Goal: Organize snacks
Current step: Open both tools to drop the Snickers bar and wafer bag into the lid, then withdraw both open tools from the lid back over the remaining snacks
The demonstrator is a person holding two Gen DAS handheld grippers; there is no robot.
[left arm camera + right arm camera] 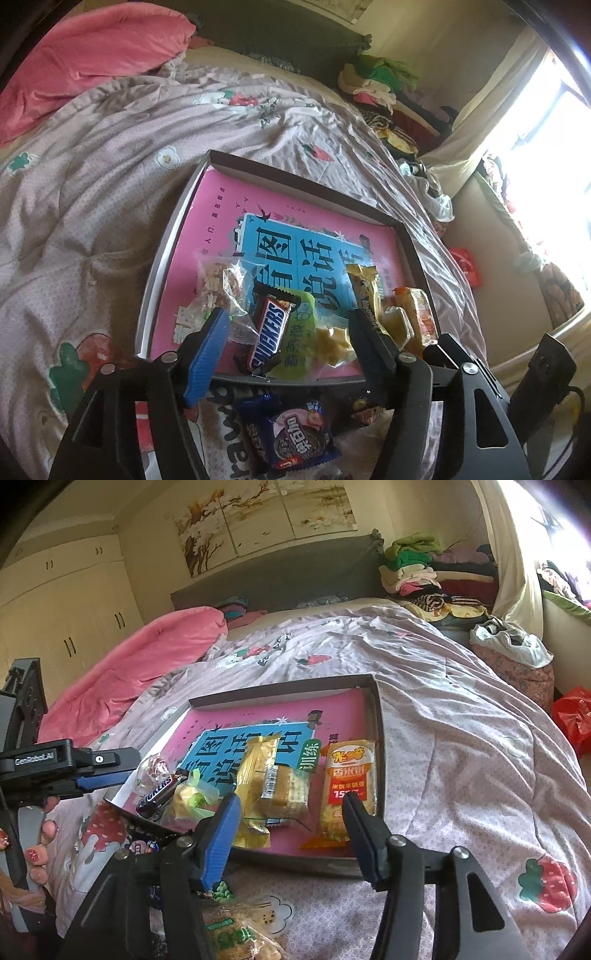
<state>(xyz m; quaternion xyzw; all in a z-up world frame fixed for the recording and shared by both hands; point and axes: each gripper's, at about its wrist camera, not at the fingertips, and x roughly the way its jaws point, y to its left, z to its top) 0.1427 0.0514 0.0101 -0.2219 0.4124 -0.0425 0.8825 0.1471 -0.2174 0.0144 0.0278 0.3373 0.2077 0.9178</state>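
A shallow dark box with a pink and blue book cover as its floor lies on the bed; it also shows in the right wrist view. Along its near edge lie a Snickers bar, a green packet, a clear bag, a yellow bar and an orange rice-cracker packet. A blue Oreo packet lies on the quilt outside the box. My left gripper is open and empty above the Snickers. My right gripper is open and empty over the box's near edge.
The bed has a lilac strawberry quilt and a pink blanket. A cookie packet lies on the quilt below my right gripper. Folded clothes are piled at the headboard. A red bag lies on the floor.
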